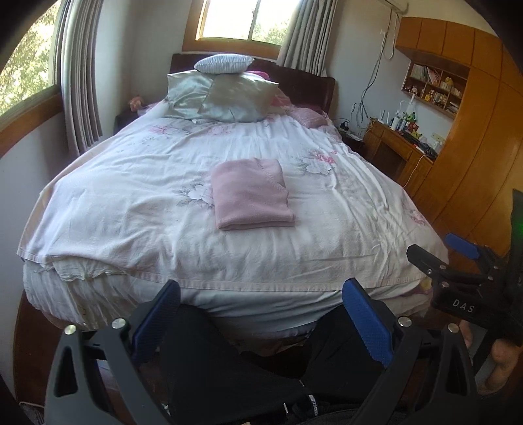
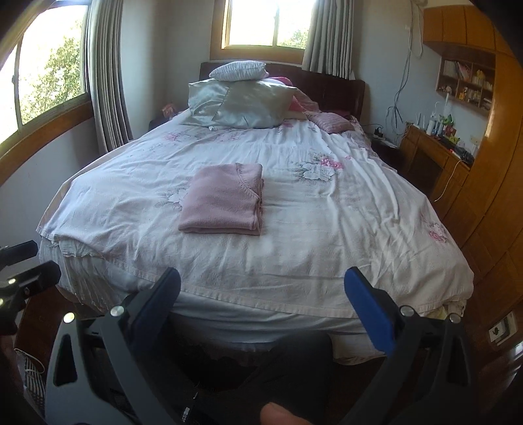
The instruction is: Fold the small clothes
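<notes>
My left gripper (image 1: 261, 314) hangs spread wide and empty just short of the foot of the bed (image 1: 137, 261), its blue pads (image 1: 369, 323) well apart with only my dark trouser legs (image 1: 228, 366) between them. My right gripper (image 2: 261, 304) is likewise released and carrying nothing, held off the same edge of the bed; in the left view it shows at the right side, also off the bed. Past the foot edge, the flowered white bedspread (image 2: 327, 229) lies wrinkled across the bed. On it, about midway up the bed and a little left of centre, sits the pink sweater (image 2: 222, 201), folded into a neat rectangle, its stacked layers showing along the right side, well apart from both grippers. Farther up, at the head of the bed, silvery pillows (image 2: 242, 104) lean with a small striped cushion (image 2: 237, 70) on top. Beyond the bed, a window (image 2: 268, 23) is flanked by a curtain (image 2: 330, 36), and a wooden desk (image 2: 431, 153) stands right of the bed.
</notes>
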`<state>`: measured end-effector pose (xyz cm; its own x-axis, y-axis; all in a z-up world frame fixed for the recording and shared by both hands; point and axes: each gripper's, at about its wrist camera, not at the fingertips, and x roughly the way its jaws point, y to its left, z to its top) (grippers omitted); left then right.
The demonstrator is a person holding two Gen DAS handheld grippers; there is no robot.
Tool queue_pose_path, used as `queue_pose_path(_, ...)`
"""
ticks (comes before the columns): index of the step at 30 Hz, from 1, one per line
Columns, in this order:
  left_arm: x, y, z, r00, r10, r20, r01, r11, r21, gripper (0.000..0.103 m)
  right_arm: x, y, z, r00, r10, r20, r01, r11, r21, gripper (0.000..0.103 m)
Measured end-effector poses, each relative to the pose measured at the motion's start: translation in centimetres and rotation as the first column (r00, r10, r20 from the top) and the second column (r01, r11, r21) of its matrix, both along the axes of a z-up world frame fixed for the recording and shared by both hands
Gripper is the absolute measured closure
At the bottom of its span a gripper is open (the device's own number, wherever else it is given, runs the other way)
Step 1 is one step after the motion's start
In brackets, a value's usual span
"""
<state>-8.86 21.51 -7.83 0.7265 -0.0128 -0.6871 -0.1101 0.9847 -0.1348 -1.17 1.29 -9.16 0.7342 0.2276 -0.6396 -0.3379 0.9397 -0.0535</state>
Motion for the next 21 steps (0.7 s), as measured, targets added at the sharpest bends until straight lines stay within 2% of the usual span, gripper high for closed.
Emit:
queue_pose_path(4, -0.8, -0.4, -0.4, 1.0, 0.016, -0.025, -0.016, 1.0, 0.0, 0.004, -1.6, 0.2, 0.0, 1.0, -0.001, -0.004, 0.001, 1.0, -0.018, 0.003)
queue_pose_path(8, -2.1, -0.7, -0.3, 1.0, 0.022, -0.004, -0.022, 1.0, 0.004, 0.004, -2.9, 0.1, 0.0, 1.0, 0.018, -0.02, -0.018, 1.0, -0.007, 0.003)
queue_pose_path(21, -2.2, 0.0, -1.5, 0.999, 0.042, -0.026, -0.042, 0.999, -0.01, 0.004, -3.6, 0.4, 0.1, 0.999, 0.034, -0.008, -0.034, 0.999, -0.006, 0.003)
